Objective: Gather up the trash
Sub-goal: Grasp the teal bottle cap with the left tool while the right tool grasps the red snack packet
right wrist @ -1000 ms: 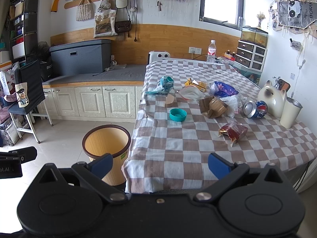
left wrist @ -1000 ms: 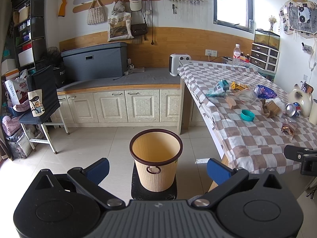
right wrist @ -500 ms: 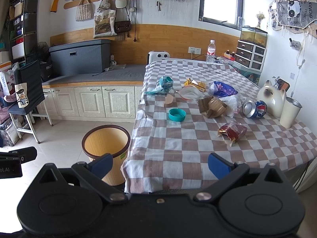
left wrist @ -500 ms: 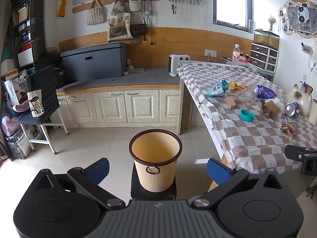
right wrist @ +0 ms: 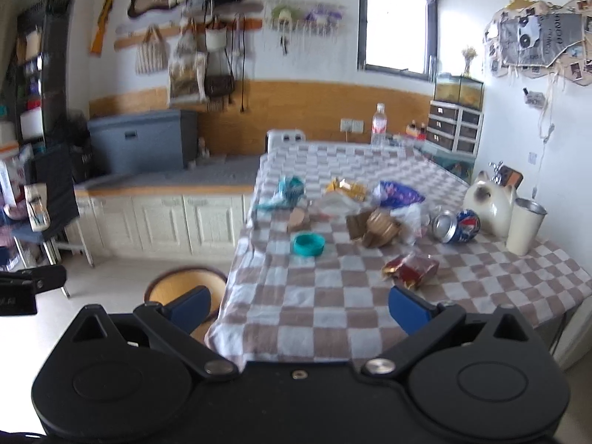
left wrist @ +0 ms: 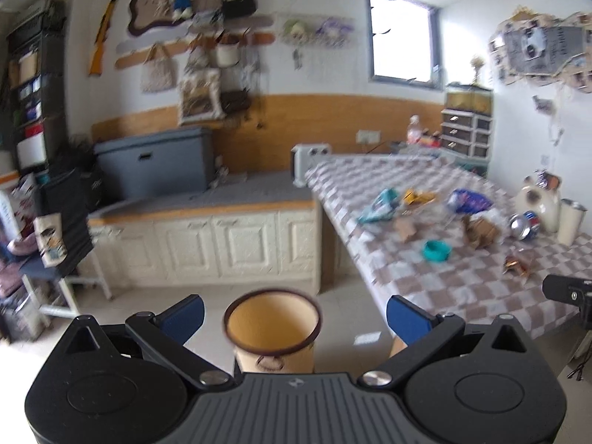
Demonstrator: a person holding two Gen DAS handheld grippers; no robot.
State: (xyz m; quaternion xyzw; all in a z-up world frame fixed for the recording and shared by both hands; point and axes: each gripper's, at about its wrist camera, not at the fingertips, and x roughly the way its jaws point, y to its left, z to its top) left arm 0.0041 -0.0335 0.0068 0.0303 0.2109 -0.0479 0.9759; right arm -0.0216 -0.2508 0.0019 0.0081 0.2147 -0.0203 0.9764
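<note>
The trash lies scattered across the checked table (right wrist: pixel 333 296): a red wrapper (right wrist: pixel 410 269) nearest the edge, a teal lid (right wrist: pixel 309 244), a crushed can (right wrist: pixel 456 225) and crumpled paper (right wrist: pixel 377 226) further in. The bin (left wrist: pixel 272 327) stands on the floor just beside the table, likely placed for easy drops. Both the right gripper (right wrist: pixel 298 305) and left gripper (left wrist: pixel 294 316) have jaws spread wide, holding nothing.

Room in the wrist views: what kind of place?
Likely a lived-in home utility or craft room: checkered-cloth table strewn with trash, cream cabinets under a counter, bags hung on the wall.
</note>
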